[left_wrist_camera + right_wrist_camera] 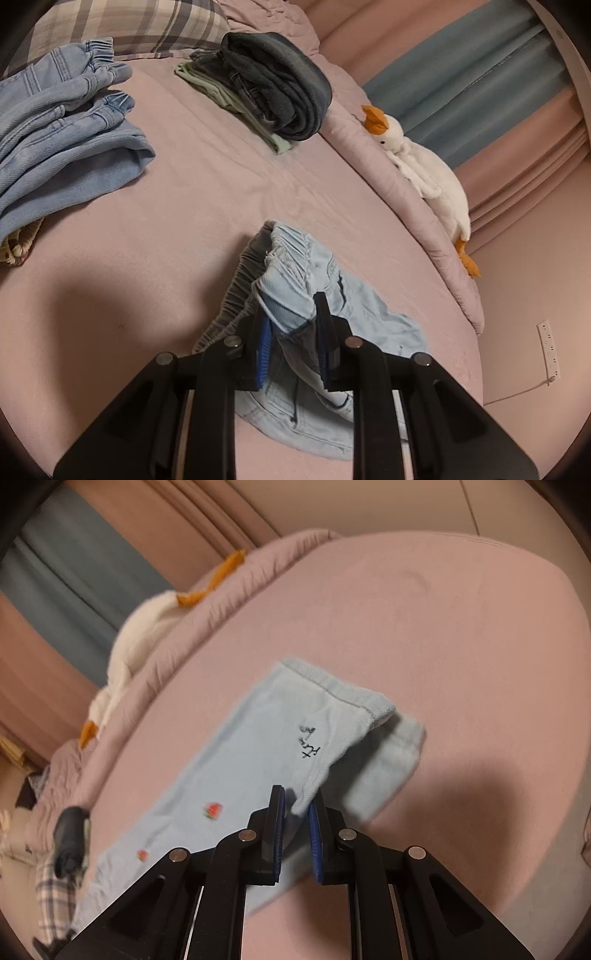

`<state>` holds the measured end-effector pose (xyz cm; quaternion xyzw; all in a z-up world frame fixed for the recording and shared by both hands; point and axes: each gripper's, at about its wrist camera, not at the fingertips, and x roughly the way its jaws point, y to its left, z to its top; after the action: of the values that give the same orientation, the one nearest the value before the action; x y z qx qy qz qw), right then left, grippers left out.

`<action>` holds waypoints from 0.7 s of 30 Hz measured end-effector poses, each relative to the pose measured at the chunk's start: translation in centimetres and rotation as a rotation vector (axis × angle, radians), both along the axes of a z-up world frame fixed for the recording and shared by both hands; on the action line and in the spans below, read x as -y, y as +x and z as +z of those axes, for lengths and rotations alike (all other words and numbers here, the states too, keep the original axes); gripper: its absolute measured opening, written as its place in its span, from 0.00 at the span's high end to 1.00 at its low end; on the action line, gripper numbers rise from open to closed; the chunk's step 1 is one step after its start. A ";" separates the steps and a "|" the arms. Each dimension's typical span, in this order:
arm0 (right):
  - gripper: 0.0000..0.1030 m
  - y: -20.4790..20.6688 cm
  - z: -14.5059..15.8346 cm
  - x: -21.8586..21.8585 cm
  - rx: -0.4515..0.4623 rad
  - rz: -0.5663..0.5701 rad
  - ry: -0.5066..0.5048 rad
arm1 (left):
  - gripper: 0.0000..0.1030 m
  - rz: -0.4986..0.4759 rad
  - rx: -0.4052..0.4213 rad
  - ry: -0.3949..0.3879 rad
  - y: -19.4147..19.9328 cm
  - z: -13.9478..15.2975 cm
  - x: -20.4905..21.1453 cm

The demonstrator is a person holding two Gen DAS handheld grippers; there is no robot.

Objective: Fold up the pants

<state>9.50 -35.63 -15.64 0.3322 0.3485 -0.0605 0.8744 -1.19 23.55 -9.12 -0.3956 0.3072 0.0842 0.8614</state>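
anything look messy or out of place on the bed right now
The blue jeans at the far left lie in a rumpled heap, unlike the neatly folded dark stack. The plush duck sprawls along the bed's edge. The light blue pants lie bunched at the waistband.

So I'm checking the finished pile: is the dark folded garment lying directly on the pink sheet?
No: the dark folded garment lies on a pale green garment, which separates it from the pink sheet.

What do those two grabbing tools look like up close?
Both match. The left gripper and right gripper are matte black, with angular linkage arms joined by round silver pins, and two flat fingers faced with ribbed blue pads. No cables, markings or sleeves show.
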 end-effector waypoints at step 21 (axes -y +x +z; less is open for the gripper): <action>0.95 0.1 -0.2 3.7 -0.023 -0.120 -0.046 | 0.58 -0.082 -0.133 0.049 -2.5 -2.7 0.4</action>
<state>9.61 -39.35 -15.85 0.3318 0.3364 -0.1244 0.8725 -3.68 23.15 -11.86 -0.3550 0.3775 0.0825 0.8513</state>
